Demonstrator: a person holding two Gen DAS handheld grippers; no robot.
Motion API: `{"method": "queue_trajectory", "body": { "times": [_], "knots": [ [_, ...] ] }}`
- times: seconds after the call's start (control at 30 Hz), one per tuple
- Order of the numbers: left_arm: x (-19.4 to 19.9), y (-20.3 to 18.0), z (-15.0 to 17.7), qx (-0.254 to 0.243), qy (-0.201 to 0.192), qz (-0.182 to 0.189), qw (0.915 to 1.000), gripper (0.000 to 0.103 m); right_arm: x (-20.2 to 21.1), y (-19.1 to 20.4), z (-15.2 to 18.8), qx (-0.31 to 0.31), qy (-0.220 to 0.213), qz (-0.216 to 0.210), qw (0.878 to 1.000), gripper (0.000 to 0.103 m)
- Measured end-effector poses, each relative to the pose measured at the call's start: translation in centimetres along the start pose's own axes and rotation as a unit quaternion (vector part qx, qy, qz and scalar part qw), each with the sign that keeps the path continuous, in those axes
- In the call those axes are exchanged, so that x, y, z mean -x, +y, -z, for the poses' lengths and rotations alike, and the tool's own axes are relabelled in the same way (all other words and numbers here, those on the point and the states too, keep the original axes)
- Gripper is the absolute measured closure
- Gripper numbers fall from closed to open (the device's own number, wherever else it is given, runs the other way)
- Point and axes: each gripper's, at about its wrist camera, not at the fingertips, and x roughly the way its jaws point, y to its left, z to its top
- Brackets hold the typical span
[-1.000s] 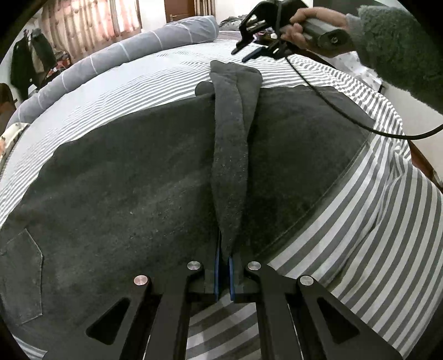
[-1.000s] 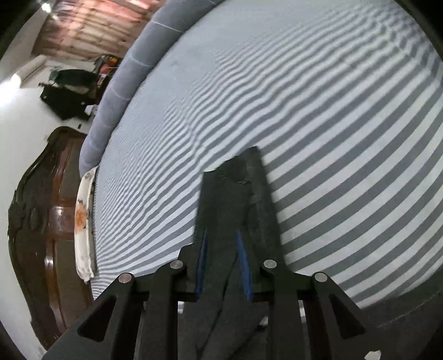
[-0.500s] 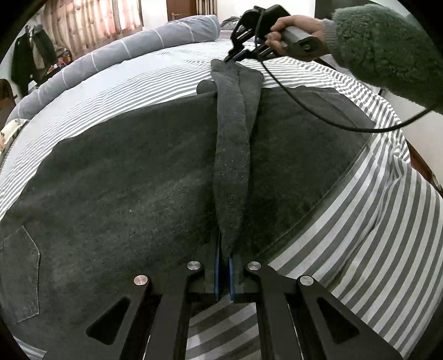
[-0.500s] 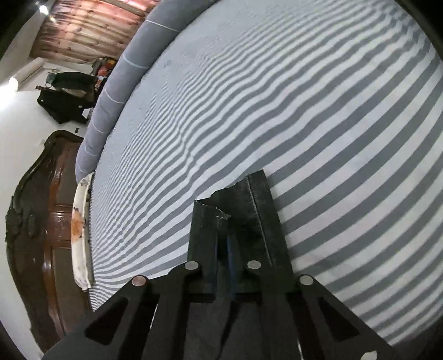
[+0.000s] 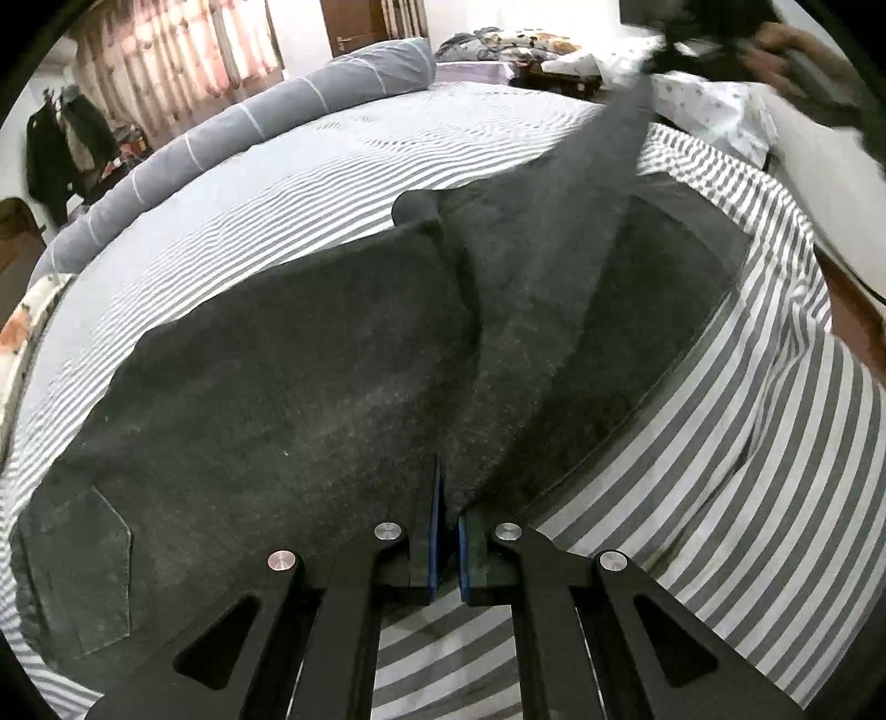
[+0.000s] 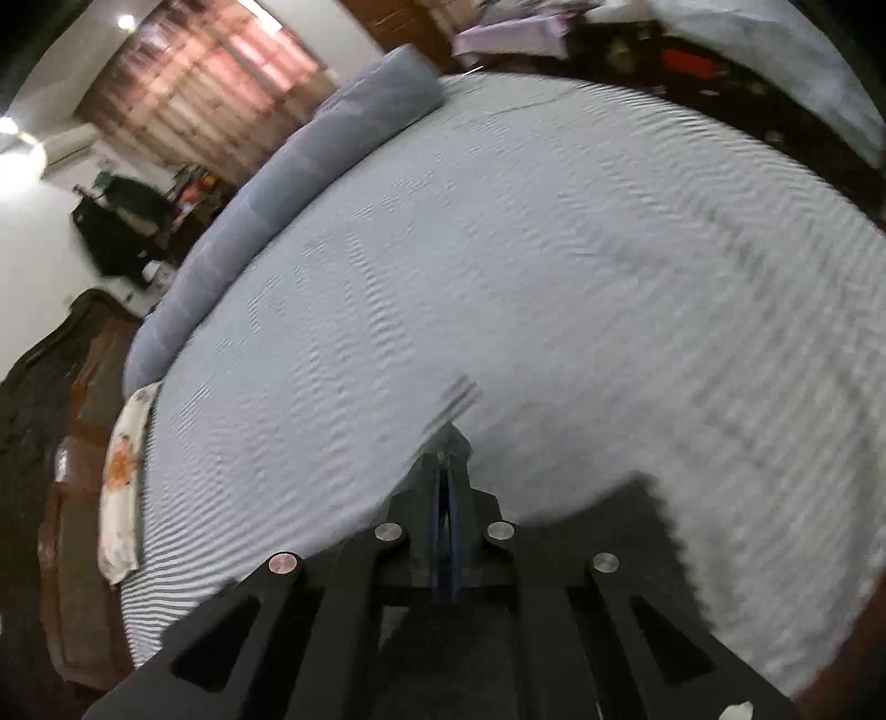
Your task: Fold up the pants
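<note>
Dark grey pants (image 5: 288, 387) lie spread across the striped bed (image 5: 332, 166). My left gripper (image 5: 447, 498) is shut on a ridge of the pants' near edge. That ridge runs up to the far right, where my right gripper (image 5: 698, 33) holds its other end lifted off the bed. In the right wrist view my right gripper (image 6: 446, 487) is shut on a small tip of the pants (image 6: 451, 443), blurred by motion, above the bed (image 6: 554, 249).
A long grey bolster (image 5: 249, 127) lies along the bed's far edge. A dark wooden headboard (image 6: 61, 443) and a floral cloth (image 6: 119, 471) are at the left. Cluttered bedding (image 5: 709, 105) sits beyond the bed's right edge.
My right gripper closed on the far pants end and lifted it up and to the right. The fold rose off the bed. My left gripper stayed shut on the near edge.
</note>
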Motion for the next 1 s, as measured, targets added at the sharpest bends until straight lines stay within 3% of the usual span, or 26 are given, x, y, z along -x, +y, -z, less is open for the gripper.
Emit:
{"method": "queue_trajectory", "body": {
  "times": [0.2, 0.33, 0.43, 0.67, 0.8, 1.0],
  "knots": [
    [-0.8, -1.6, 0.6, -0.054, 0.013, -0.03, 0.998, 0.098, 2.0, -9.5, 5.5, -0.077, 0.02, 0.044, 0.996, 0.101],
    [-0.9, -2.1, 0.5, -0.069, 0.015, -0.041, 0.9966, 0.098, 0.6, -12.7, 8.6, -0.125, 0.046, 0.005, 0.991, 0.096],
    [-0.9, -2.1, 0.3, -0.069, 0.018, -0.043, 0.9965, 0.098, -0.5, -13.2, 9.2, -0.146, 0.051, -0.045, 0.987, 0.093],
    [-1.2, -2.3, -0.1, -0.059, 0.026, -0.047, 0.9968, 0.098, -4.5, -12.5, 9.1, -0.156, 0.071, -0.083, 0.982, 0.083],
    [-1.3, -2.0, -0.1, -0.051, 0.028, -0.041, 0.9975, 0.098, -6.4, -12.1, 10.0, -0.155, 0.076, -0.105, 0.979, 0.082],
    [-1.9, -1.8, -0.2, -0.049, 0.035, -0.043, 0.9973, 0.098, -8.5, -11.6, 8.7, -0.162, 0.049, -0.144, 0.975, 0.082]
  ]
}}
